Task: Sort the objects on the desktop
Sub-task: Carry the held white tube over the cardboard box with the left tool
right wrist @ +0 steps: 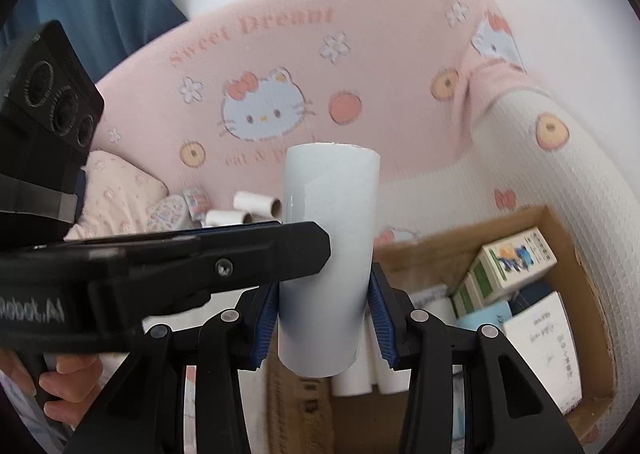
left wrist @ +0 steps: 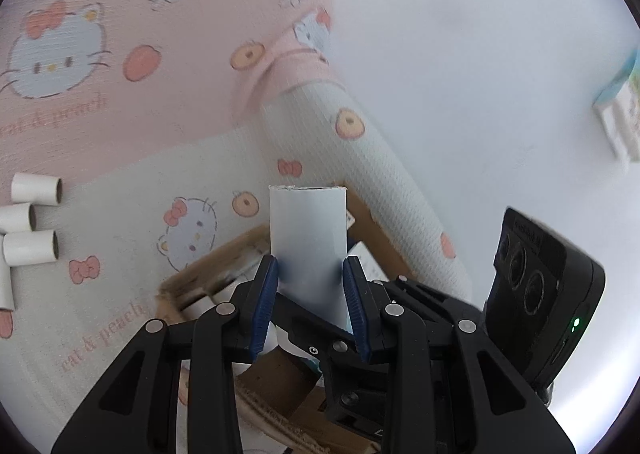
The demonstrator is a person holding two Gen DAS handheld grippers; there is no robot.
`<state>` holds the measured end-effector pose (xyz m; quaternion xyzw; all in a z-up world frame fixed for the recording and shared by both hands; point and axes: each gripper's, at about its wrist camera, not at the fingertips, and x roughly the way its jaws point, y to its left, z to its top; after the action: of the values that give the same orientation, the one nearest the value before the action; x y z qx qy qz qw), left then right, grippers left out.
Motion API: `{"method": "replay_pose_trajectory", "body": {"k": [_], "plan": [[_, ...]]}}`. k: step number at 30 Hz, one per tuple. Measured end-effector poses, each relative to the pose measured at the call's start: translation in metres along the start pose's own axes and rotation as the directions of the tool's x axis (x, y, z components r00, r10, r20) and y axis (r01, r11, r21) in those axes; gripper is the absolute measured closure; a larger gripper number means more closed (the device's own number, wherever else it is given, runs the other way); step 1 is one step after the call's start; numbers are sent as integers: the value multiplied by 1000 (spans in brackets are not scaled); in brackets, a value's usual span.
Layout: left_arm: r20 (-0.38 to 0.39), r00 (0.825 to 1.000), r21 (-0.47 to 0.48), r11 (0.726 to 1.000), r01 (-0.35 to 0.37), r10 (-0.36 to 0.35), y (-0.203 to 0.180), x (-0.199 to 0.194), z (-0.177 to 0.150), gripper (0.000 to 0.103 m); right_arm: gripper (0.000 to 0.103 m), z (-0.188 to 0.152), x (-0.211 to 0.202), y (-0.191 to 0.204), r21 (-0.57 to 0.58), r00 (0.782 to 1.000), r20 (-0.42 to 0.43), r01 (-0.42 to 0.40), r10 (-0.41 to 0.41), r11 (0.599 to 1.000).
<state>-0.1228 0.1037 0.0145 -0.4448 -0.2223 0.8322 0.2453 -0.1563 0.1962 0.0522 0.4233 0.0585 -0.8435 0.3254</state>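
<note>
The left gripper (left wrist: 310, 274) pinches a white tube (left wrist: 307, 238) between its blue pads (left wrist: 267, 294). The tube stands up out of the jaws, its torn top edge well above the fingertips and its lower end tucked back between the fingers. Below and behind that grip lies an open cardboard box (left wrist: 208, 266), with more white rolls visible inside it just left of the left pad. Far off to the gripper's left, a small heap of white tubes (left wrist: 30, 230) lies on a cream blanket (left wrist: 132, 214) printed with cats and peaches. To its right, close by, sits the black camera block of the other gripper (left wrist: 540, 294).

The right gripper (right wrist: 326, 296) likewise clamps a second white tube (right wrist: 328, 254), pads pressing both its sides near the lower half. The tube rises upright from the jaws, and its bottom end hangs just past the pads toward the camera. A black finger of the left gripper (right wrist: 240, 262) crosses in from the left and touches or nearly touches that tube's side; which, I cannot tell. Below and right of the jaws is the cardboard box (right wrist: 560, 222), holding small cartons (right wrist: 516, 258) and booklets. More white rolls (right wrist: 360, 378) lie in the box directly under the held tube. A hand (right wrist: 60, 382) grips the left tool's handle at lower left.
</note>
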Motion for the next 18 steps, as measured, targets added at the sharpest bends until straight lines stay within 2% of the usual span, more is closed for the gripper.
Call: {"method": "replay_pose_trajectory", "body": {"k": [8, 14, 18], "plan": [[-118, 993, 26, 1000, 1, 2, -17, 58, 4, 67, 64, -13, 10, -53, 75, 997, -76, 26, -21, 997], [-198, 980, -17, 1000, 11, -14, -7, 91, -1, 67, 64, -22, 28, -84, 150, 986, -165, -8, 33, 989], [-245, 969, -47, 999, -6, -5, 4, 109, -9, 67, 64, -29, 43, -84, 84, 972, -235, 31, -10, 996]]}}
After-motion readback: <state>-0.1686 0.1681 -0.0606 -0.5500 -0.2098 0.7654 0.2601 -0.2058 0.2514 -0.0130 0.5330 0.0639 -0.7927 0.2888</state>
